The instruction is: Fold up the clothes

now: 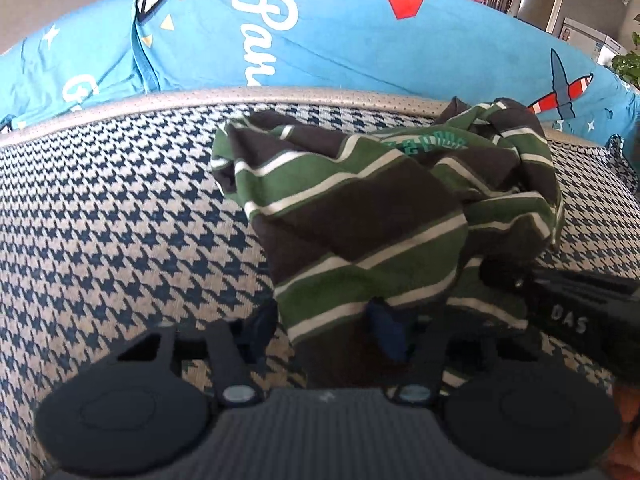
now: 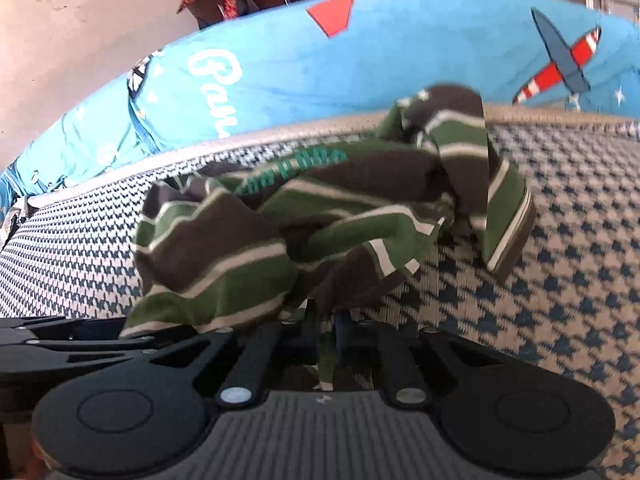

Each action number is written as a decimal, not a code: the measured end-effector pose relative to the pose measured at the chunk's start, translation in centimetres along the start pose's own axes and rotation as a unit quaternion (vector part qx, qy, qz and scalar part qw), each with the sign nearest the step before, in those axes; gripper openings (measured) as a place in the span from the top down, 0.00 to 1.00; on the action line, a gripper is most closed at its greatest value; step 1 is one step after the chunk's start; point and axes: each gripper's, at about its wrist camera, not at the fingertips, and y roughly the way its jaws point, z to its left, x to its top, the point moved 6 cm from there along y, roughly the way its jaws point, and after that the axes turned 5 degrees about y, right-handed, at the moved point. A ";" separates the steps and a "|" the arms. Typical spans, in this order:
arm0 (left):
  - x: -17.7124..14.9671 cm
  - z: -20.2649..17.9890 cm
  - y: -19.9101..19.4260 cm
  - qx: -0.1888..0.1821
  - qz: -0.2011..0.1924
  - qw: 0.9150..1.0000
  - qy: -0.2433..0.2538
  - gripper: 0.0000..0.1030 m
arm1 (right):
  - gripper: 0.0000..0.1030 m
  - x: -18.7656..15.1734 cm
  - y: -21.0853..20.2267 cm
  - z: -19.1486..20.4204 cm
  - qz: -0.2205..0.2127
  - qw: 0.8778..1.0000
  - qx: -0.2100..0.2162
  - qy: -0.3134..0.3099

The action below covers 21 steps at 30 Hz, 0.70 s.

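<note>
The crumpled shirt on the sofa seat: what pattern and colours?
The shirt has wide green and dark brown stripes with thin white lines between, clearest in the left wrist view.

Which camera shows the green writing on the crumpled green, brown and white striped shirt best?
The right wrist view: the green writing runs long across the crumpled green, brown and white striped shirt near the picture's middle, though blurred. The left wrist view shows only a short, squashed bit of it between folds.
</note>
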 end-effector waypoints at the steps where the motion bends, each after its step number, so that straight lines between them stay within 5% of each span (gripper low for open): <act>1: 0.1 0.0 -0.2 0.006 -0.005 1.000 0.003 0.54 | 0.91 0.2 -0.4 0.1 -0.006 1.000 0.001 -0.001; 21: -3.1 2.8 -5.3 0.080 -0.053 0.995 -0.030 0.54 | 0.91 2.2 -10.3 -2.1 -0.107 0.992 -0.061 0.033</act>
